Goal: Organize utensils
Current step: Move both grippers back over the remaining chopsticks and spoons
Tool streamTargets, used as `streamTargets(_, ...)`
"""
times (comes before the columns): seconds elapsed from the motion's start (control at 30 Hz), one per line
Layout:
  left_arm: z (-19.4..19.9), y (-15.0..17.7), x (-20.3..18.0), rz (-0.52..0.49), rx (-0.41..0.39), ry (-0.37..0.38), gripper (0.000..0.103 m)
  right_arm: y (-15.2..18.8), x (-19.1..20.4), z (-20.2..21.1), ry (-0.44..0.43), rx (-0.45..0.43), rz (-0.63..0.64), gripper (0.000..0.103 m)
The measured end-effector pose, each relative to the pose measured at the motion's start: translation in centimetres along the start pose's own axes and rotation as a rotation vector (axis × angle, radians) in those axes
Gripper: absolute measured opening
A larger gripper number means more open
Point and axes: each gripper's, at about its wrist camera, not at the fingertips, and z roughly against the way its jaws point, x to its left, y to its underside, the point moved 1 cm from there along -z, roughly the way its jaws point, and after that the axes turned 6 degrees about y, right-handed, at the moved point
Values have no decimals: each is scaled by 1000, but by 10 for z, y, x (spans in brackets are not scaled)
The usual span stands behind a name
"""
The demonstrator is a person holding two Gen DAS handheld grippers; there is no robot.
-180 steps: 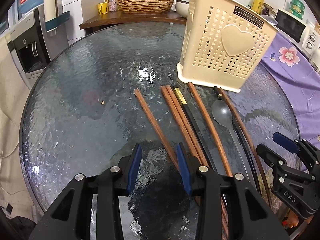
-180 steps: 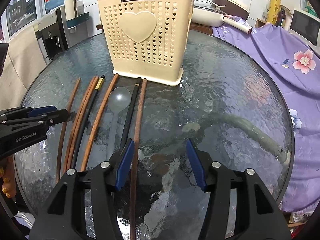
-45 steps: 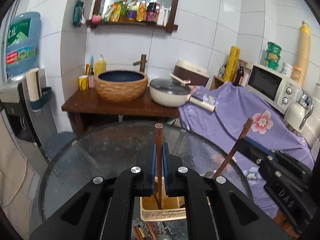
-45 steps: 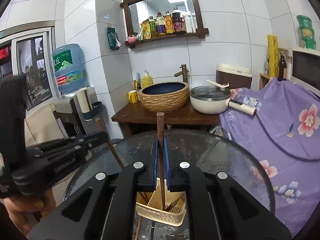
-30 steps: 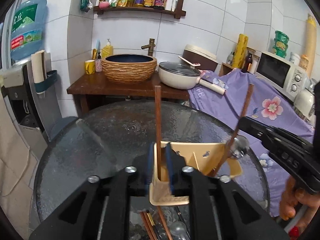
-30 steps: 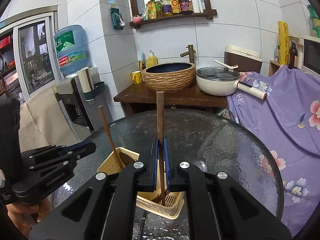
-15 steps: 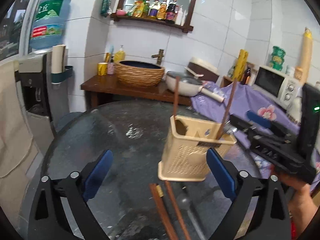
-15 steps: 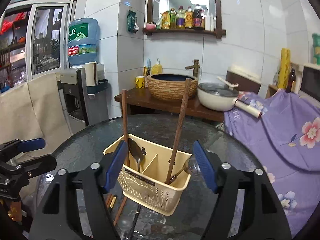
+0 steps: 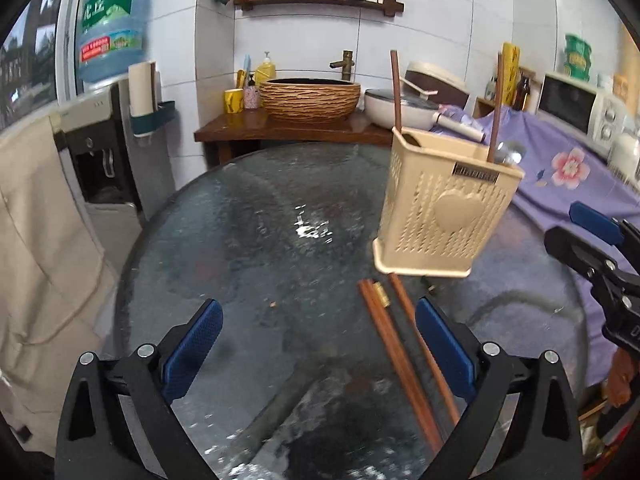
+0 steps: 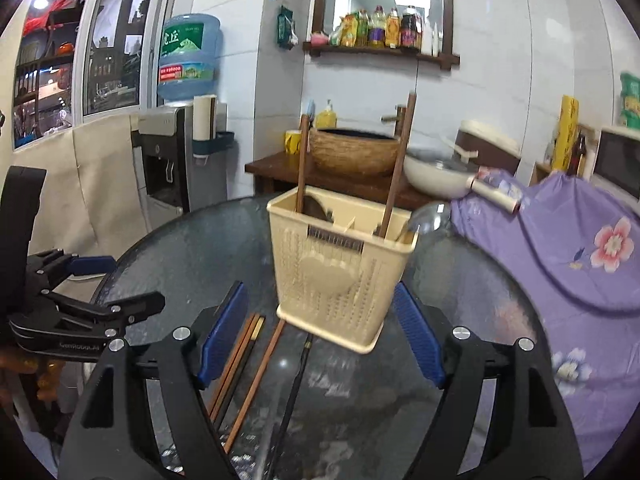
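Note:
A cream perforated utensil basket (image 9: 444, 212) stands on the round glass table (image 9: 248, 232); it also shows in the right wrist view (image 10: 340, 280). Two brown chopsticks stand upright in it, one at each end (image 9: 396, 92) (image 9: 496, 108), with a spoon bowl (image 9: 508, 152) at the right end. Several chopsticks (image 9: 400, 344) lie flat on the glass in front of the basket, also seen in the right wrist view (image 10: 244, 364). My left gripper (image 9: 318, 344) is open and empty above the table's near side. My right gripper (image 10: 320, 332) is open and empty in front of the basket.
A wooden counter (image 9: 288, 128) with a woven basin and a pan stands behind the table. A purple flowered cloth (image 10: 580, 248) covers furniture on the right. A water dispenser (image 9: 104, 148) stands at the left.
Both grippers have let go of the chopsticks they lowered into the basket, opened wide and drawn back toward the table's near side. The two chopsticks now stand in the basket.

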Motion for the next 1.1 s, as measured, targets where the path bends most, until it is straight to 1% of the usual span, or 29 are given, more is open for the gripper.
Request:
streamTargets(0.13,-4,15,-4,-30,21,-28,95,20,0,-9,-17,68,-29,75)
streamTargets(0.23,-11,23,-3,-19,54,-16,95,35,-2,-15,-13,97,-55,75)
streamTargets(0.4,-18,32,0,-4,81,-12,95,52,-5,-22,7,145,-83,75)
streamTargets(0.57,-21,38,1,5,79,28,94,64,-6,-30,20,191,-90,75)
streamTargets(0.6,-23,39,0,1,85,38,92,66,-6,-32,22,198,-89,75)
streamTargets(0.63,-25,39,-1,1,91,50,86,67,-6,-34,23,206,-88,75)
streamTargets(0.67,-29,40,-2,2,104,69,82,69,-6,-37,23,220,-87,75)
streamTargets(0.7,-32,41,-3,5,119,90,76,71,-6,-42,16,240,-90,75)
streamTargets(0.77,-38,41,-7,2,137,109,71,74,-3,-48,0,269,-91,74)
streamTargets(0.87,-47,43,-12,1,161,134,65,79,1,-60,0,318,-68,67)
streamTargets(0.9,-50,43,-13,4,171,147,62,81,2,-66,1,339,-62,63)
streamTargets(0.93,-55,44,-14,6,188,155,58,82,3,-69,2,351,-62,61)
streamTargets(0.97,-59,45,-15,6,200,158,56,84,3,-74,1,369,-64,61)
streamTargets(1.03,-65,46,-17,0,220,167,52,86,4,-81,-2,389,-68,56)
streamTargets(1.1,-70,46,-20,-9,236,175,50,86,6,-87,-2,404,-64,52)
